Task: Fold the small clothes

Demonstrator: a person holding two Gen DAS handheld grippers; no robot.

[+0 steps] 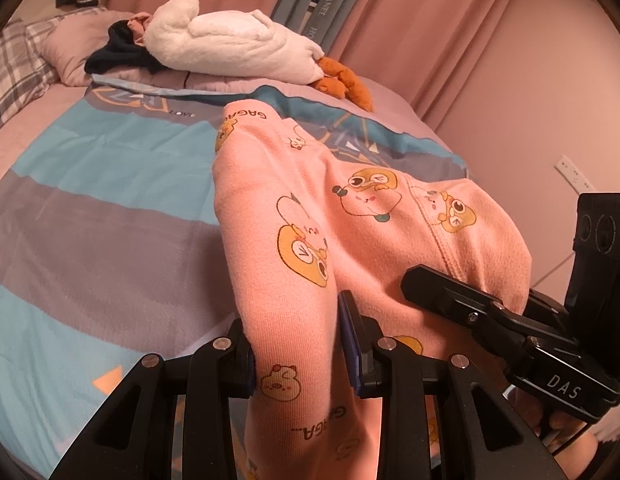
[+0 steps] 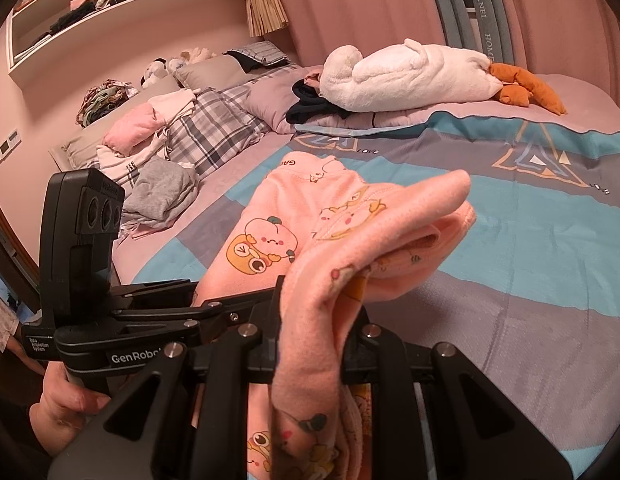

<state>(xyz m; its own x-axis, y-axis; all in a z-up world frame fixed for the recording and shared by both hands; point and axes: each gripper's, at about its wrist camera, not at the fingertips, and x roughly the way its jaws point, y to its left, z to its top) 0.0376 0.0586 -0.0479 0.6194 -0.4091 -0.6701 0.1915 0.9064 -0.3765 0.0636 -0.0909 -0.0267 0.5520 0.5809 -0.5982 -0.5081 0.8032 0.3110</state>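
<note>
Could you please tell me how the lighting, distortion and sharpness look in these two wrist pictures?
Left wrist view: warm pinkish light, strong fisheye bend with dark corners; the pink cartoon-print garment clamped in the left gripper blurs at the bottom. Right wrist view: same tint; the striped blue-grey bedcover curves, the garment nearest the right gripper looks soft.

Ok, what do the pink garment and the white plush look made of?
Pink garment: apparently soft matte cotton-type knit, with fine fuzzy texture, printed cartoons and stitched seams. White plush: probably fluffy synthetic fleece, judging by its thick nap and padded shape.
</note>
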